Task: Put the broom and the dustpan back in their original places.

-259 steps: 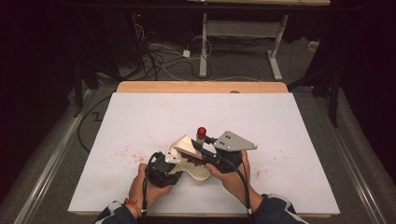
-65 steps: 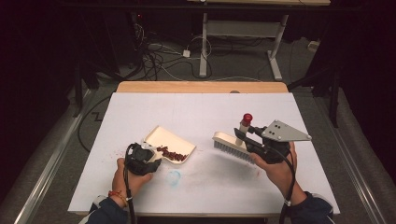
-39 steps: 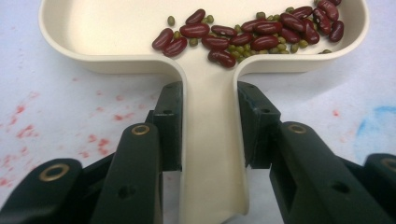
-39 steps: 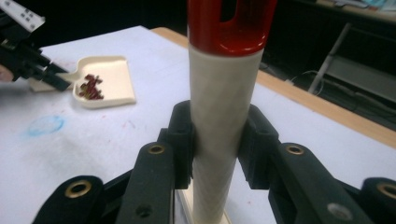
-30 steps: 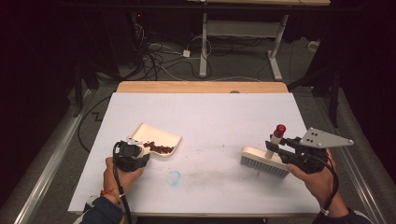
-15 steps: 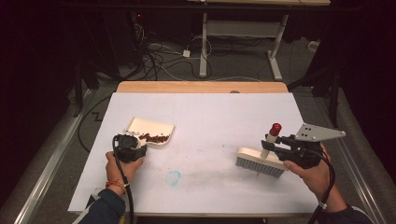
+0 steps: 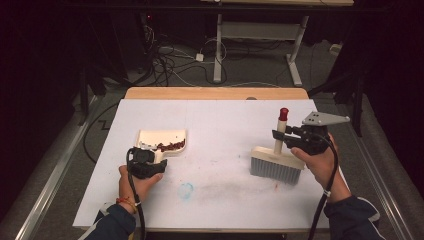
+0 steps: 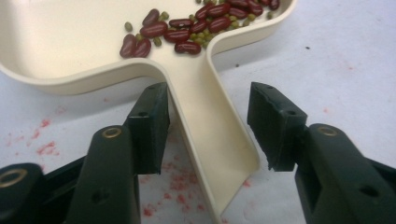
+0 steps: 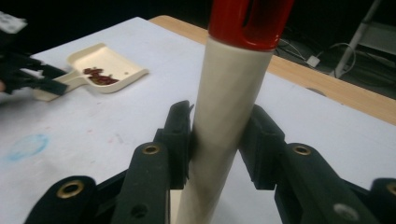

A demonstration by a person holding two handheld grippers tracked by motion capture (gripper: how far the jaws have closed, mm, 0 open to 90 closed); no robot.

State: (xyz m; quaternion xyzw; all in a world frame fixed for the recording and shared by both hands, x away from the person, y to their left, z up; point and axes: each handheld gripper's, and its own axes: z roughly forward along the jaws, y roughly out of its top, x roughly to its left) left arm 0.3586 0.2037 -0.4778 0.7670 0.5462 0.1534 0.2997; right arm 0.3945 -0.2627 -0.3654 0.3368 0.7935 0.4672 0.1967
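Your left gripper has just been opening; its jaws stand apart around the dustpan handle. Your right gripper clamps the brush handle.

Black hand-held gripper, brass screws, trailing cable, navy sleeves.

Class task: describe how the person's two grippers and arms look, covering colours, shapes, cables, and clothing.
Both grippers are black. The left gripper has two blocky jaws with ridged pads and brass-ringed screw holes; the right gripper looks the same. A grey three-cornered plate tops the right one. A black cable trails from each. Both arms wear dark blue sleeves, and the left wrist carries a red-and-yellow band.
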